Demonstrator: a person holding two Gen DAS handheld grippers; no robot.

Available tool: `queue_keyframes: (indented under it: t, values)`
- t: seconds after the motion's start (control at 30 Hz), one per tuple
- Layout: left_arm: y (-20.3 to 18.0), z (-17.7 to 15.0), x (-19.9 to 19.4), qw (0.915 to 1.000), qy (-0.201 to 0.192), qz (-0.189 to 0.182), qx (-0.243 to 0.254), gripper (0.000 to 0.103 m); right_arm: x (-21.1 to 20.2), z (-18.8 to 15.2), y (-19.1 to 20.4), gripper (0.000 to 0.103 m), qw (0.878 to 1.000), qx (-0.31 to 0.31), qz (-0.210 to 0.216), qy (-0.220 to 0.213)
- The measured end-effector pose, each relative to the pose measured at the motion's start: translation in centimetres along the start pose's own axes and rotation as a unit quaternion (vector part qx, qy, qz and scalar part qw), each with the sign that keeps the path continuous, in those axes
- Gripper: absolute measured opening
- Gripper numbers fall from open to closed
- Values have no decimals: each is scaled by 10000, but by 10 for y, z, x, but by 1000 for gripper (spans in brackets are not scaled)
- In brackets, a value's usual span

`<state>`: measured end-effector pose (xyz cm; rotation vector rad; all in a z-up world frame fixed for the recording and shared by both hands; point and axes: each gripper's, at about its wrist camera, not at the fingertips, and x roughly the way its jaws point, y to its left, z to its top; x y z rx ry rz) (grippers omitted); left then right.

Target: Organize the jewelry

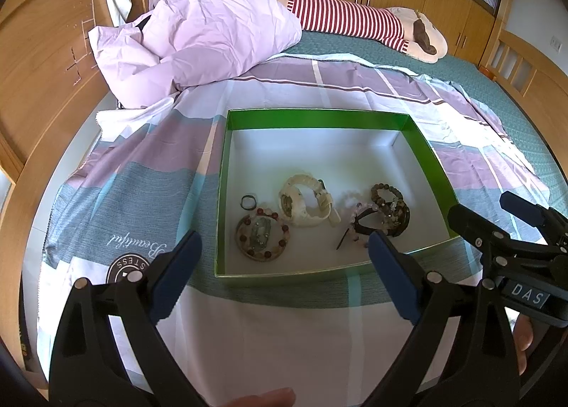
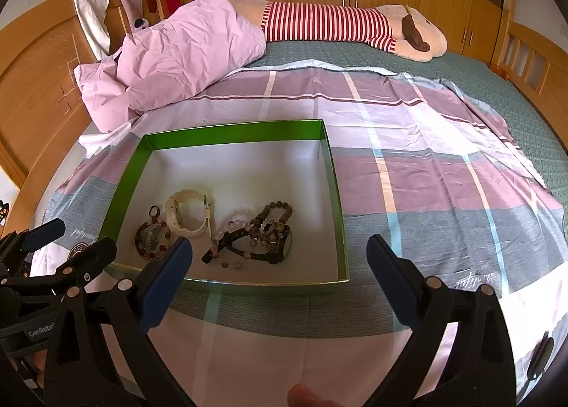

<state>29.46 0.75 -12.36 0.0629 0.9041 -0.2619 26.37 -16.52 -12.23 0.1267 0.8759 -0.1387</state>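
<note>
While both tongs, left (image 1: 284, 251) and right (image 2: 278, 254), gape empty, the jewelry (image 1: 319, 210) lies beyond them inside the green box (image 1: 319, 117).

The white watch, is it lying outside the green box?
No, the white watch lies inside the green box, on its white floor between the small ring and the bead bracelets.

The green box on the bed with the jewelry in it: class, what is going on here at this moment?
A person holds two grippers, both open and empty, above the near edge of the green box. The left gripper and right gripper touch nothing. Inside lie a white watch, a red-beaded bracelet, a small ring, and a tangle of a black watch with bead bracelets.
</note>
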Motion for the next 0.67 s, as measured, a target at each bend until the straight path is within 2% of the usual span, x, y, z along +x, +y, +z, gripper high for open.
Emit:
queue_keyframes:
  t: [0.53, 0.67]
  values:
    - [0, -2, 3, 10000, 58, 4, 35, 97, 2, -2, -2, 96, 10000, 31, -37, 45]
    - [2, -11, -7, 9999, 21, 80, 93, 97, -9, -29, -23, 100, 9994, -150, -298, -57]
